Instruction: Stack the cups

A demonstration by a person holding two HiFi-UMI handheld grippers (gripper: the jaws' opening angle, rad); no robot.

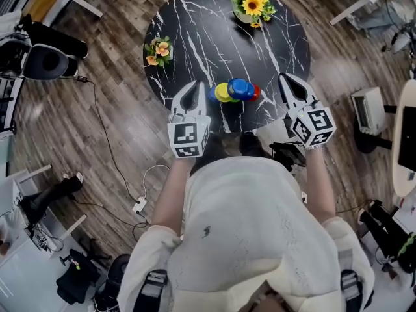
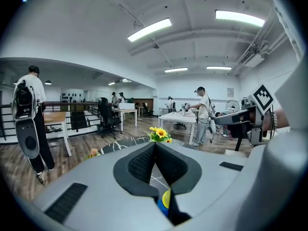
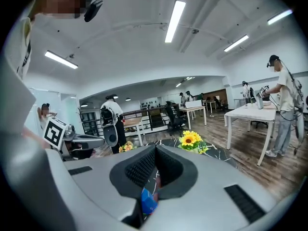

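Your left gripper [image 1: 195, 86] and right gripper [image 1: 286, 78] both have their jaws pressed together, nothing pinched. The colourful cups [image 1: 235, 91] sit bunched on the marble table [image 1: 195, 25] between them, closer to your left gripper's tips.

Middle of table [image 1: 201, 38]: bare.
Far edge: sunflowers [image 1: 252, 4] block.
Left edge: small flowers [image 1: 158, 49] block.
Near edge: cups [image 1: 235, 91] block.

Bright ceiling strips; fisheye-warped edges
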